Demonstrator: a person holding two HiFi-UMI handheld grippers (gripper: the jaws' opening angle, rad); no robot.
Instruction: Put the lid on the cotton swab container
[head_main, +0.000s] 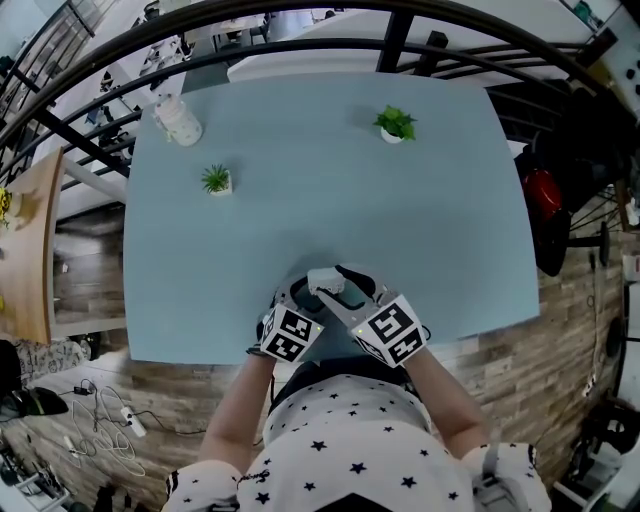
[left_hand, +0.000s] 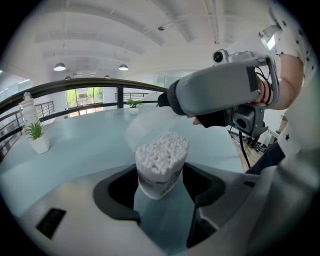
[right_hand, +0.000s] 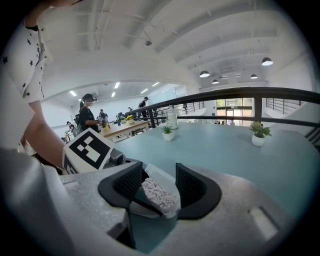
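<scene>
A clear cotton swab container (left_hand: 161, 167), packed with white swabs, sits tilted between the jaws of my left gripper (left_hand: 160, 189), which is shut on it. Just above and behind it hovers the clear lid (left_hand: 147, 125), with my right gripper (left_hand: 220, 95) behind it. In the right gripper view the lid (right_hand: 161, 176) lies between the jaws of my right gripper (right_hand: 159, 186), which grip it, and the swabs (right_hand: 157, 196) show right under it. In the head view both grippers (head_main: 305, 292) (head_main: 347, 285) meet over the table's near edge, with the container (head_main: 325, 278) between them.
The blue table (head_main: 330, 200) carries two small potted plants (head_main: 216, 180) (head_main: 396, 124) and a white bottle (head_main: 178, 120) at the far left corner. A dark railing (head_main: 300, 45) runs behind the table. A wooden table (head_main: 30, 240) stands to the left.
</scene>
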